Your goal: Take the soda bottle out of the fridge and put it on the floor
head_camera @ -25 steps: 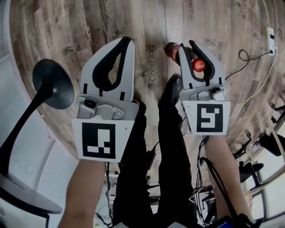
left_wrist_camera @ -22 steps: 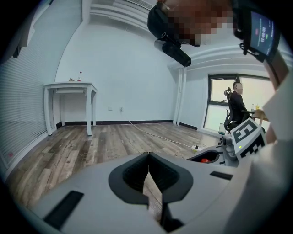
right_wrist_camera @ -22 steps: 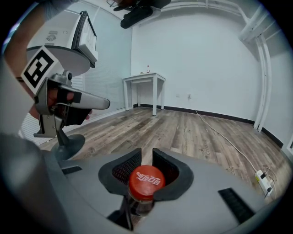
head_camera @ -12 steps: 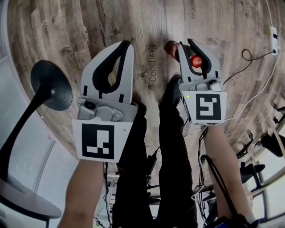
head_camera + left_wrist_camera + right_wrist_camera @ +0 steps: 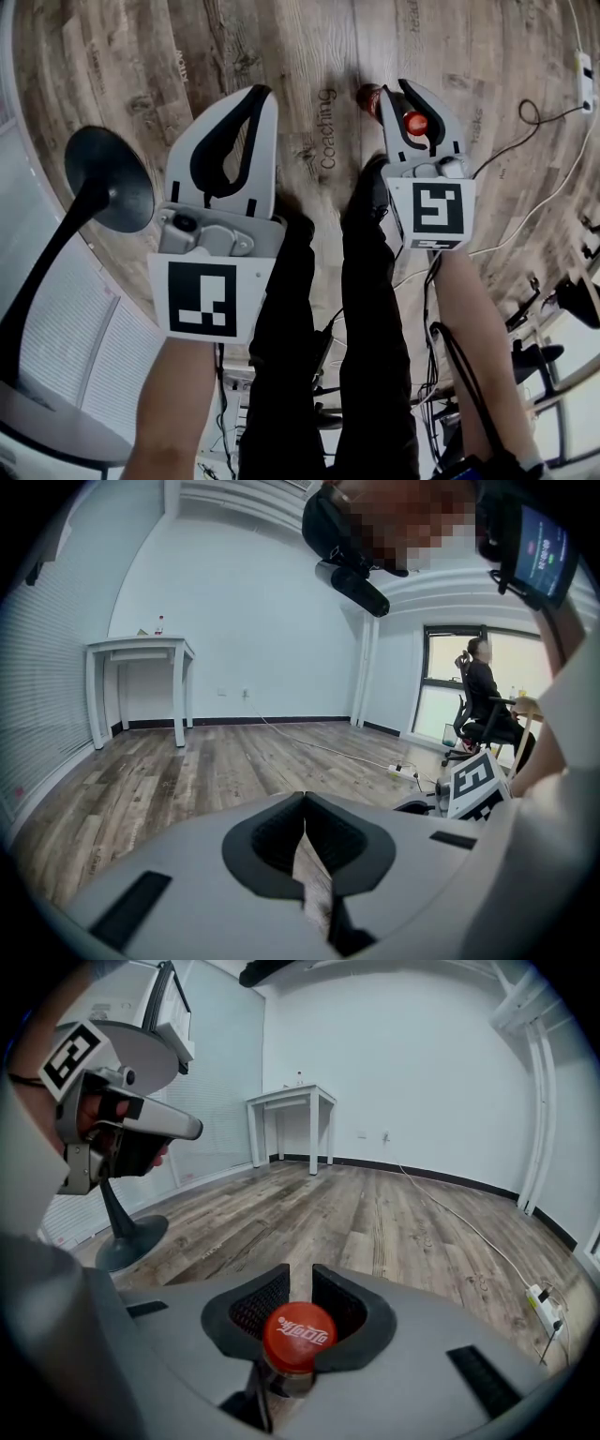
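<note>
1. Right gripper [image 5: 399, 90]: jaws partly closed and clamped on the neck of the dark soda bottle with a red screw cap [image 5: 415, 123]. The cap sits just behind the pads. The bottle body hangs below the jaws; no view shows whether its base touches the floor.
2. Left gripper [image 5: 261, 92]: jaws closed together, tips meeting, nothing between them.
3. Grey-brown wood-plank floor [image 5: 141, 56]: bare ahead of both grippers' tips.
4. Black round stand base with a curved post [image 5: 111, 178]: to the left of the left gripper, well apart from the bottle.
5. White power strip [image 5: 587, 80] and black cable loop [image 5: 525, 117]: to the right of the right gripper.
6. The person's black shoe [image 5: 370, 187]: just behind and below the right gripper's jaws, near the bottle.
7. White table [image 5: 286, 1101]: far ahead, by the wall.
</note>
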A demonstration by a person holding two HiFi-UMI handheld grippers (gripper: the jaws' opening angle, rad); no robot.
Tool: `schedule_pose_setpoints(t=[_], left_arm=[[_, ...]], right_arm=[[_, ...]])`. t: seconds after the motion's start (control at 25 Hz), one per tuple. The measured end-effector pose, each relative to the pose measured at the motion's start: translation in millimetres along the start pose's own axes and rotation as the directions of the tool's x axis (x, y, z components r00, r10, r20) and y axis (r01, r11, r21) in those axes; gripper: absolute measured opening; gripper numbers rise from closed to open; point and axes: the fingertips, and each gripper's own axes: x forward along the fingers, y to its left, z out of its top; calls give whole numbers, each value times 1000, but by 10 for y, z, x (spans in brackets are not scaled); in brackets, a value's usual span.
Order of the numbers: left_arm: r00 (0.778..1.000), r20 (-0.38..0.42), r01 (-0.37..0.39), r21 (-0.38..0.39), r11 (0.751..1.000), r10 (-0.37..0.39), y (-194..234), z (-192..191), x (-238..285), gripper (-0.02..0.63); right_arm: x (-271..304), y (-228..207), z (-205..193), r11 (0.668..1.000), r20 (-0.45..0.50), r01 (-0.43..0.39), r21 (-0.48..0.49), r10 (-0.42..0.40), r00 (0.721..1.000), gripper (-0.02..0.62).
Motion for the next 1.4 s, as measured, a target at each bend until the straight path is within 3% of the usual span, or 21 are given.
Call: schedule_pose_setpoints(t=[0.8, 1.08, 1.4], left_arm=[[1000, -21, 0, 9, 1000, 1, 35, -175, -4, 17], [1000, -25, -3, 6, 1000, 3, 31, -193, -13, 17], [1000, -13, -5, 0, 1000, 5, 0, -121, -16, 17]], right_arm=[[168, 90, -485, 1000, -89, -13, -23, 10, 996, 91], [222, 126, -467, 999, -91, -30, -44, 26, 995, 95], [206, 253, -442, 994, -100, -91, -59, 85, 991, 184]])
